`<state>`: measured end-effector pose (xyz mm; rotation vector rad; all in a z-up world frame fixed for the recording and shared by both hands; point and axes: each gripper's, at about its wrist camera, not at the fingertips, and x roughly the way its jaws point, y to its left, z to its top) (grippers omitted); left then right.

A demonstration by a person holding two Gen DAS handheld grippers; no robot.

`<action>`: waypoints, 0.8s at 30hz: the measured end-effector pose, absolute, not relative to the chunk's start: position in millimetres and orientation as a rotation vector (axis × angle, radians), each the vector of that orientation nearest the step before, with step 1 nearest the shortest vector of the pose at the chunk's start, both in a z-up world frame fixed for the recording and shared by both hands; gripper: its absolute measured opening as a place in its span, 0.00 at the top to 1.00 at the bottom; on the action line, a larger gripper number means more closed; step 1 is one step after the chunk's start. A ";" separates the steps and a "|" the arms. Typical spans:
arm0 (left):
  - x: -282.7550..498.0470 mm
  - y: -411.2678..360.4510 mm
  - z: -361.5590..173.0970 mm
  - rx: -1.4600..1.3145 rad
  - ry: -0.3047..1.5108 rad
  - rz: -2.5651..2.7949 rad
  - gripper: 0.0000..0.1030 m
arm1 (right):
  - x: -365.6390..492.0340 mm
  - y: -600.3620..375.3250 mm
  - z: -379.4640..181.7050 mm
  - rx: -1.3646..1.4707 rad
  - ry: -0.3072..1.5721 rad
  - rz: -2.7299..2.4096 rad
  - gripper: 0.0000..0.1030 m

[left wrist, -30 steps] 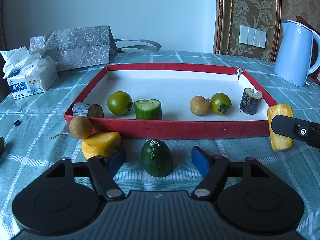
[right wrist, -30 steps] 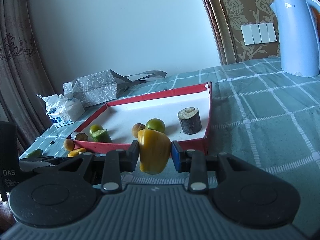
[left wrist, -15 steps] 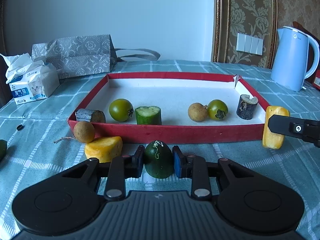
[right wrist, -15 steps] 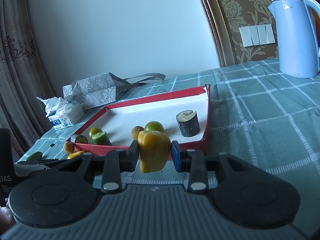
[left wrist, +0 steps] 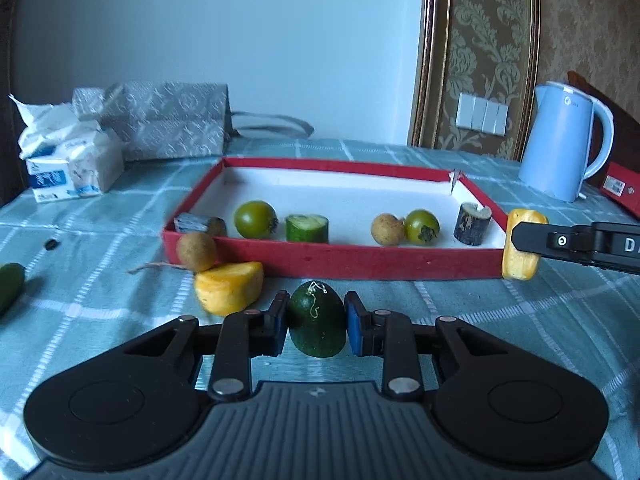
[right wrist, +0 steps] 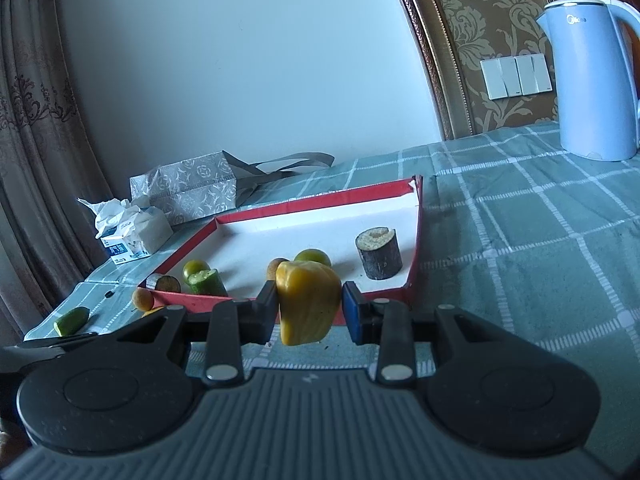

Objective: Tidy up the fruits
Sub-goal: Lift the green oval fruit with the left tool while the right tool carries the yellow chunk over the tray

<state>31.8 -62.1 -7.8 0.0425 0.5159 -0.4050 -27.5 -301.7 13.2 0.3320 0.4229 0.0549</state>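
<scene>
My left gripper (left wrist: 316,326) is shut on a dark green cucumber end (left wrist: 317,324), held just above the cloth in front of the red tray (left wrist: 360,262). My right gripper (right wrist: 309,308) is shut on a yellow fruit piece (right wrist: 306,306), which hangs near the tray's right front corner and also shows as the yellow fruit piece (left wrist: 520,246) in the left wrist view. Inside the tray lie two green tomatoes (left wrist: 255,219), a cucumber chunk (left wrist: 307,228), a brown longan (left wrist: 387,229) and two dark cane pieces (left wrist: 471,224). Another yellow piece (left wrist: 230,286) and a longan (left wrist: 197,251) sit outside the tray's front left.
A pale blue kettle (left wrist: 562,146) stands at the back right. A tissue pack (left wrist: 72,160) and a grey patterned bag (left wrist: 168,118) are at the back left. A green cucumber piece (left wrist: 10,286) lies at the cloth's left edge. A red box (left wrist: 624,192) sits far right.
My left gripper closed on the cucumber end, which stood free between open fingers a second ago, then lifted it slightly and drew back from the tray. The right gripper kept still with its yellow piece.
</scene>
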 end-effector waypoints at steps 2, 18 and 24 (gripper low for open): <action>25.9 -57.4 -4.4 0.045 0.479 -0.391 0.72 | -28.4 -301.0 14.1 0.328 0.418 0.057 0.68; 24.2 -19.9 2.3 0.034 0.383 -0.236 0.72 | -24.3 -293.2 10.9 0.265 0.431 0.031 0.68; 23.1 -17.9 1.0 0.020 0.386 -0.238 0.72 | -4.9 -272.3 27.9 0.198 0.424 0.048 0.68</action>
